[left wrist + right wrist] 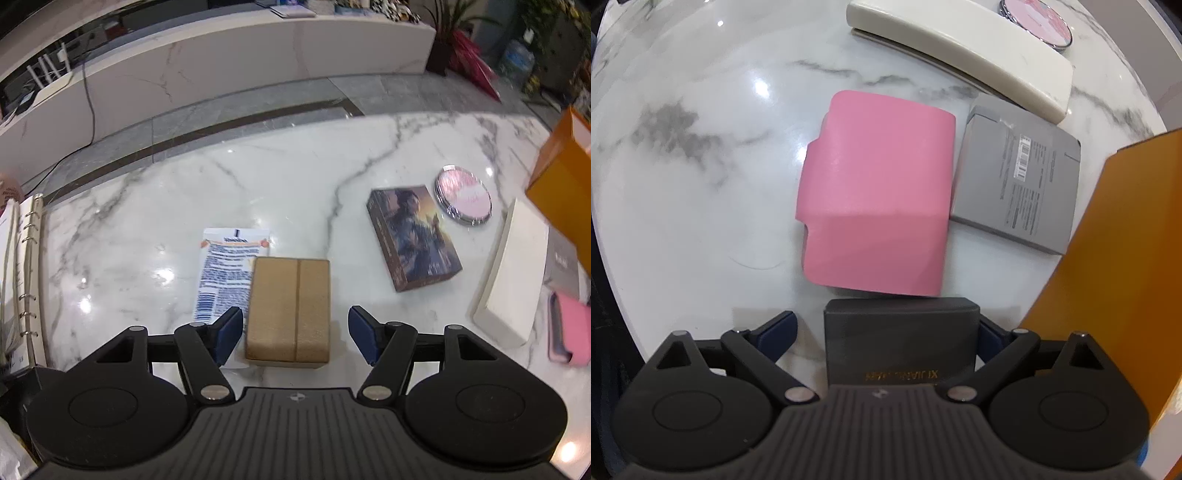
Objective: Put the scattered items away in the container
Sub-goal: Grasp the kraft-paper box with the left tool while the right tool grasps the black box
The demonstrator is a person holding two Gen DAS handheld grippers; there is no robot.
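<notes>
The brown box [288,310] lies flat on the marble surface [147,206], partly over a printed sachet [229,269], and the left hand-held gripper [291,334] straddles its near end, jaws apart and not pressing it, apparently lined up for a pick. The right hand-held gripper [886,339] hangs over a black box [901,339], jaws wide either side, clear of it on the left. A pink box [875,199] and grey box [1015,184] lie just beyond, beside the orange container [1108,277] by the surface's edge.
</notes>
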